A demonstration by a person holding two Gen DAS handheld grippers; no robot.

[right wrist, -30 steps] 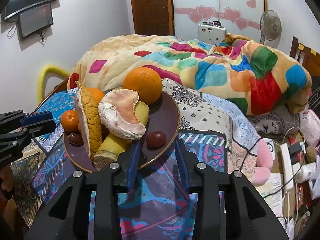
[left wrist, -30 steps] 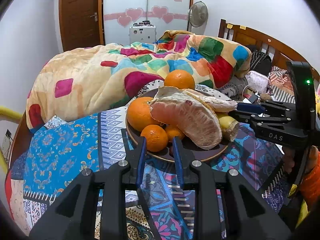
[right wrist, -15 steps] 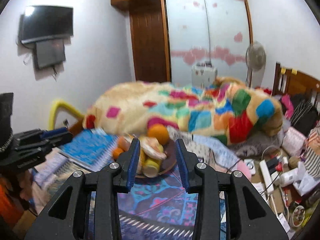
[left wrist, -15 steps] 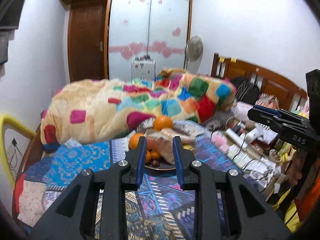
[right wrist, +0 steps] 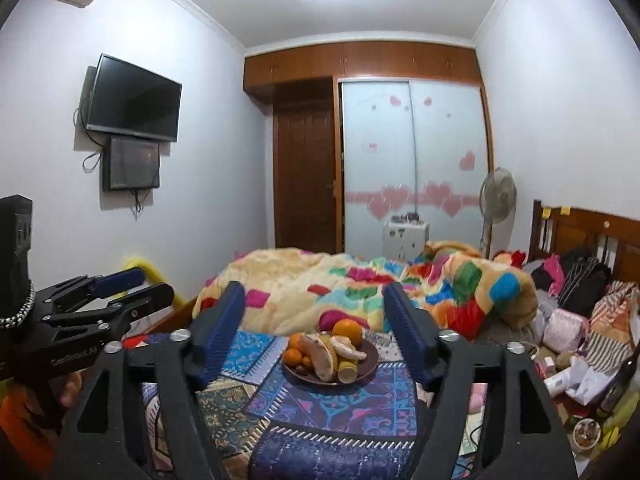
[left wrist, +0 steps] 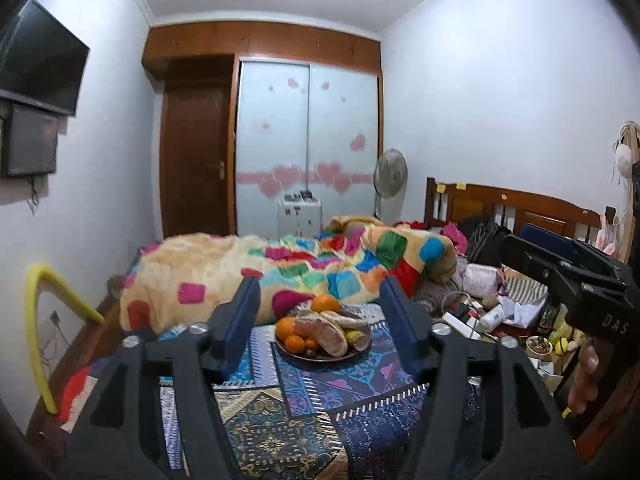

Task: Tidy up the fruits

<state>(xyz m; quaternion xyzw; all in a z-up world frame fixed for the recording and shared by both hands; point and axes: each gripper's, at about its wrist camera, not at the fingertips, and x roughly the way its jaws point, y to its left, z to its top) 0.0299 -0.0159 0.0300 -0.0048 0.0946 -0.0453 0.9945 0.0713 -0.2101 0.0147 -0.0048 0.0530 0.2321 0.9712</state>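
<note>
While the fruit sits piled on a dark round plate on the patterned bedspread, both claws are held well back from it. Oranges, small tangerines, a peeled pomelo piece and a yellowish fruit all lie gathered on the plate, so the tidying looks finished or nearly so; nothing loose shows nearby on the bedspread. Left claw is raised and level, pointing straight at the plate, jaws spread wide and empty. Right claw matches it alongside, also wide apart, gripping nothing. A colourful blanket lies heaped behind.
</note>
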